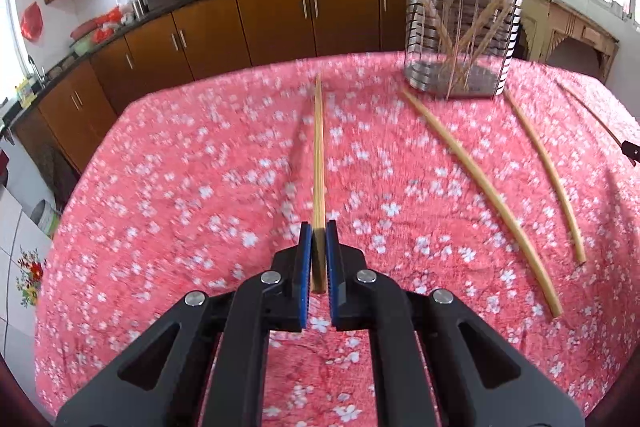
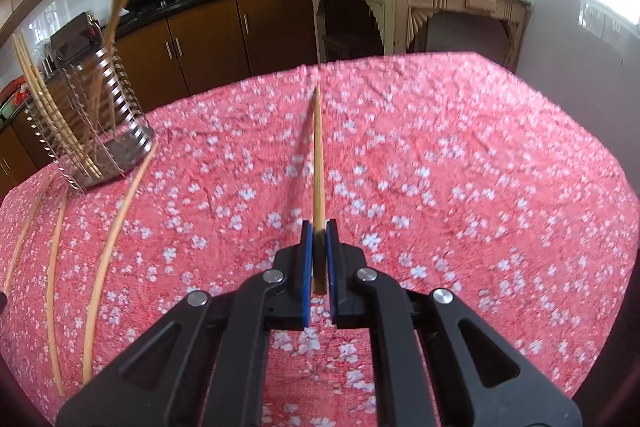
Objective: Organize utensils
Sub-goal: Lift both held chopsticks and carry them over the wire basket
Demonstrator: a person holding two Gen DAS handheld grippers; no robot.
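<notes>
My left gripper is shut on a wooden chopstick that points straight ahead over the pink flowered tablecloth. A second chopstick sticks out forward from my right gripper, which is shut on it. The wire-and-steel utensil holder stands at the far right in the left wrist view and holds several chopsticks; in the right wrist view the holder is at the left. Two loose chopsticks lie on the cloth in front of the holder; in the right wrist view three loose chopsticks lie at the left.
Brown kitchen cabinets with a dark counter run behind the table. A pale wooden side table stands at the back right under a bright window. A dark tip of the other tool shows at the right edge of the left wrist view.
</notes>
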